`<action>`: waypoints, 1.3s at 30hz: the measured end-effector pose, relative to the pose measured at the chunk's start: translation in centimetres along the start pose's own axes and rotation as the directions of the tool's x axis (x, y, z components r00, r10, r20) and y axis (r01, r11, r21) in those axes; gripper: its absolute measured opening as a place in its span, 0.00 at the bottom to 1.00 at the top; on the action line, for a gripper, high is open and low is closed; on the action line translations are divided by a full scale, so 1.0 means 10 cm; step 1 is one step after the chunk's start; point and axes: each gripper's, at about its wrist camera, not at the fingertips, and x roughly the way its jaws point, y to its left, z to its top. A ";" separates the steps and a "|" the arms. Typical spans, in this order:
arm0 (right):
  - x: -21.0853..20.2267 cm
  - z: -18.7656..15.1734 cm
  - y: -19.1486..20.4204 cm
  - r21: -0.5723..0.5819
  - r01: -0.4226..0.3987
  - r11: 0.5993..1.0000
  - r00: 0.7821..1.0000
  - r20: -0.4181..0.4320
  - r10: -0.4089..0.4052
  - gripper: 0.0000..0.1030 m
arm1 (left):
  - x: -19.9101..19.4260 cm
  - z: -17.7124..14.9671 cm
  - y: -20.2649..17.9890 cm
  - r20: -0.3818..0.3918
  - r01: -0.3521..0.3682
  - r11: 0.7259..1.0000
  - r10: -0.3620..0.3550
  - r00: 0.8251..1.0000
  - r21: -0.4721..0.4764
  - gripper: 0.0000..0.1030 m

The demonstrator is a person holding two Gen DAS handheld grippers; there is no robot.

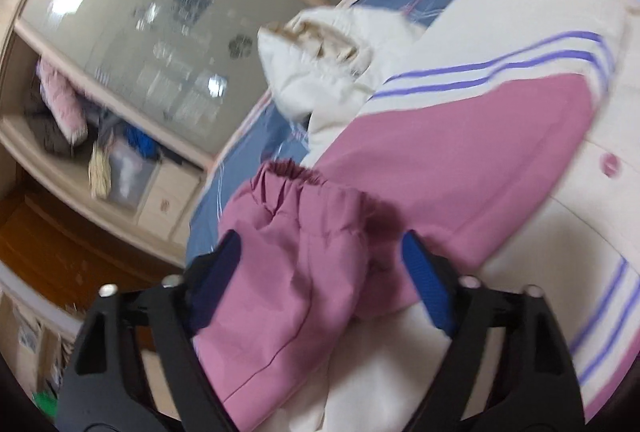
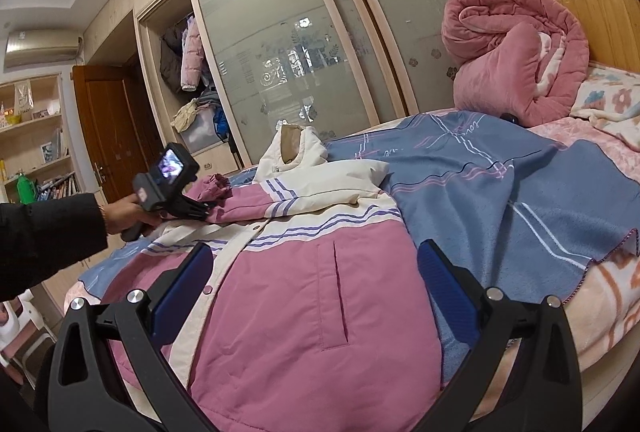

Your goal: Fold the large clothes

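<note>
The left gripper [image 1: 320,280] has the pink elastic-cuffed sleeve [image 1: 296,232] of the jacket between its blue pads [image 1: 428,284]; the cloth fills most of the gap and seems to touch the near pad, but the picture is blurred and a firm pinch cannot be told. In the right wrist view a hand [image 2: 128,212] in a dark sleeve [image 2: 48,244] holds this gripper at the jacket's far sleeve.

The right gripper [image 2: 316,280] stands wide, with nothing between its fingers, hovering low over the pink front of the jacket [image 2: 304,296] near its slit pocket [image 2: 336,300].

The pink and cream jacket, with purple stripes and snap buttons, lies spread front-up on a blue blanket [image 2: 500,192] on the bed, with its cream hood [image 2: 296,148] towards the wardrobe [image 2: 288,44]. A rolled pink quilt [image 2: 516,60] sits by the wooden headboard [image 2: 592,0].
</note>
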 end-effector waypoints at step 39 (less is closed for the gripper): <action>-0.06 0.02 -0.07 0.016 0.013 1.000 1.000 0.008 -0.013 0.99 | -2.60 -0.70 -0.17 0.409 0.272 0.865 -0.086 0.908 -0.422 0.98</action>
